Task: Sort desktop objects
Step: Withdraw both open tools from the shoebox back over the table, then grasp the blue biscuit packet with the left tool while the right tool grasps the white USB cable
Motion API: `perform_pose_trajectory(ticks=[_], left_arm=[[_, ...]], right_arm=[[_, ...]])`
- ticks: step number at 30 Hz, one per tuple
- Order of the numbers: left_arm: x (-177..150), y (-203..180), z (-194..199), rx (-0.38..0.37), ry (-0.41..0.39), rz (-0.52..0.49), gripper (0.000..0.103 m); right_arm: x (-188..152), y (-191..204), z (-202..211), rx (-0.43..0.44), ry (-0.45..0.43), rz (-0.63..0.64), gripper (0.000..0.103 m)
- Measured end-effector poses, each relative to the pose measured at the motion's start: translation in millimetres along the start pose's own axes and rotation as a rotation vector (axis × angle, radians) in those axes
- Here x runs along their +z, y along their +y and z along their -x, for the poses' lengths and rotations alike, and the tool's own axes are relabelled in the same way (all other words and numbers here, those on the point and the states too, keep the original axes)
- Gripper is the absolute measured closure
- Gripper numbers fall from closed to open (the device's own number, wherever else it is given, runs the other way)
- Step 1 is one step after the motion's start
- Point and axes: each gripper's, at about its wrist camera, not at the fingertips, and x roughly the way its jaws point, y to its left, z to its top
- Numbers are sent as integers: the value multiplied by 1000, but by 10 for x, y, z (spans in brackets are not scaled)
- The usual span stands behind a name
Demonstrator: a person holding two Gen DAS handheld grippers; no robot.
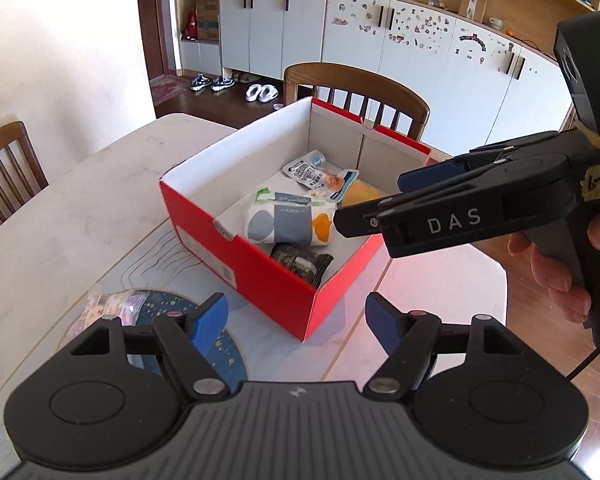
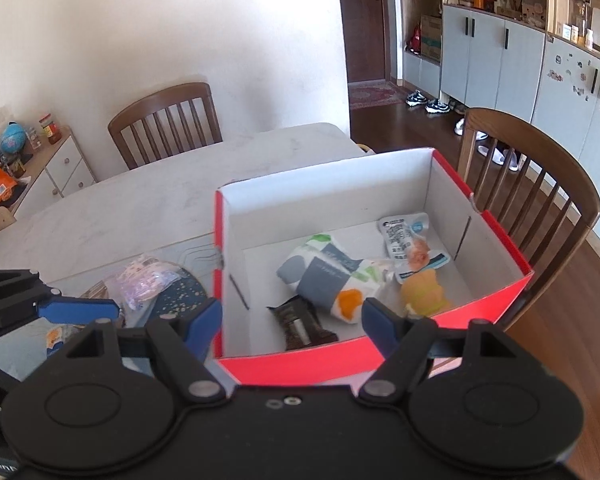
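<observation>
A red box with a white inside stands on the table; it also shows in the right wrist view. In it lie a tissue pack, a white snack pouch, a dark packet and a yellow item. My left gripper is open and empty before the box's near corner. My right gripper is open and empty above the box's near wall; it also shows in the left wrist view, over the box's right side.
A clear bag of small items lies on a dark blue round mat left of the box. Wooden chairs stand at the table's far sides. The table edge is at the right.
</observation>
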Motion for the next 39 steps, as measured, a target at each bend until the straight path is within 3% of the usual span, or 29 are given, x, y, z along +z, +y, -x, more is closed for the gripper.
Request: perform_pose_trajectory(ticks=[7,17,19,34,39], left_arm=[[-273,122,155,27,-19,0,20],[-746,472,302,85,-40,81,11],[-829,552,319,94,-42,102,0],[-1455,1214,447,226,-41,282,0],[-1602,1306,392,276,-26,267,0]], right_arm=[[-150,280,46,25,-51,43,26],[-377,749,26,79,-103,139,24],[-409,807,6,86,-102,143,24],[-704,1191,-246,111,-62,197,23],[-808,1330,-341,105,-79,223,23]])
